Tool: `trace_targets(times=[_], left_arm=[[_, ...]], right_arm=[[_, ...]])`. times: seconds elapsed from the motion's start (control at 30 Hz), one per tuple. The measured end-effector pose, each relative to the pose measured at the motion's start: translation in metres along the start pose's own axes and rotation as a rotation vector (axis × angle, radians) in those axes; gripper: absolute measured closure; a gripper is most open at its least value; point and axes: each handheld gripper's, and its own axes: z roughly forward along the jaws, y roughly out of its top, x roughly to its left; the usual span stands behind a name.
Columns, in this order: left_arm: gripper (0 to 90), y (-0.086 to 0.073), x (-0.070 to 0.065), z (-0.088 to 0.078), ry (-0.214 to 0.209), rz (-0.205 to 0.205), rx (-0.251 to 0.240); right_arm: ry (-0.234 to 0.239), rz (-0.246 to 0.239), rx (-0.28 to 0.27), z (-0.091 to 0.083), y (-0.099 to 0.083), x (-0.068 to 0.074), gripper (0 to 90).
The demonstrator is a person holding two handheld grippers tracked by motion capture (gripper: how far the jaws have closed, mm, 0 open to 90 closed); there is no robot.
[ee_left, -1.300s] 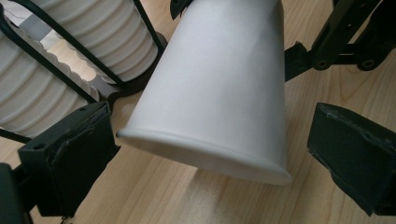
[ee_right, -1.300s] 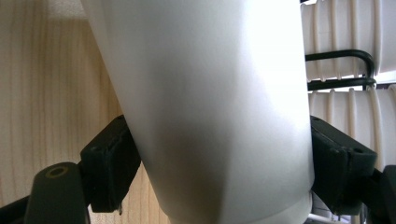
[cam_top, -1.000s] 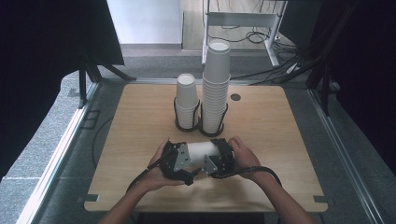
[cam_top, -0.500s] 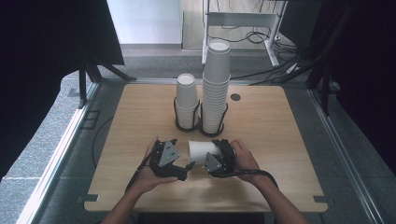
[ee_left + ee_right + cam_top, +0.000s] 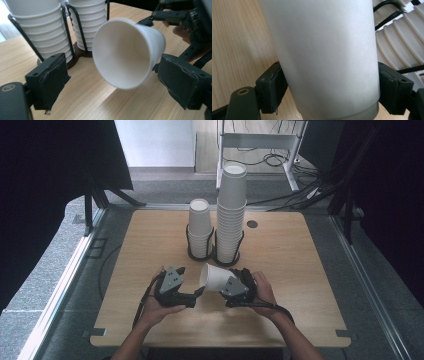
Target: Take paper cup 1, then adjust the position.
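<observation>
Right gripper clamps paper cup near rack; left gripper, jaws just closing, empty. Risk: crushed wall.

We look down on a wooden desk. Near its far edge a wire holder carries two stacks of white paper cups: a short stack and, just beside it, a tall stack. Nearer to us, the right hand-held gripper clamps a single paper cup, lying tilted with its mouth toward the left hand-held gripper. The left jaws, which have just been closing, stand just beside the cup's rim, with nothing between them.
</observation>
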Motion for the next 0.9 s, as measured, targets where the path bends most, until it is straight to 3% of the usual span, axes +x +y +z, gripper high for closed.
trace_targets(times=[0.37,0.9], left_arm=[[11.6,-0.006,0.003,0.000,0.014,-0.058,-0.006],[14.0,-0.011,0.003,0.002,0.014,-0.090,-0.003]], right_arm=[[0.021,0.173,-0.060,-0.004,-0.007,-0.006,19.7],[0.016,0.340,-0.154,-0.013,-0.014,0.001,19.8]])
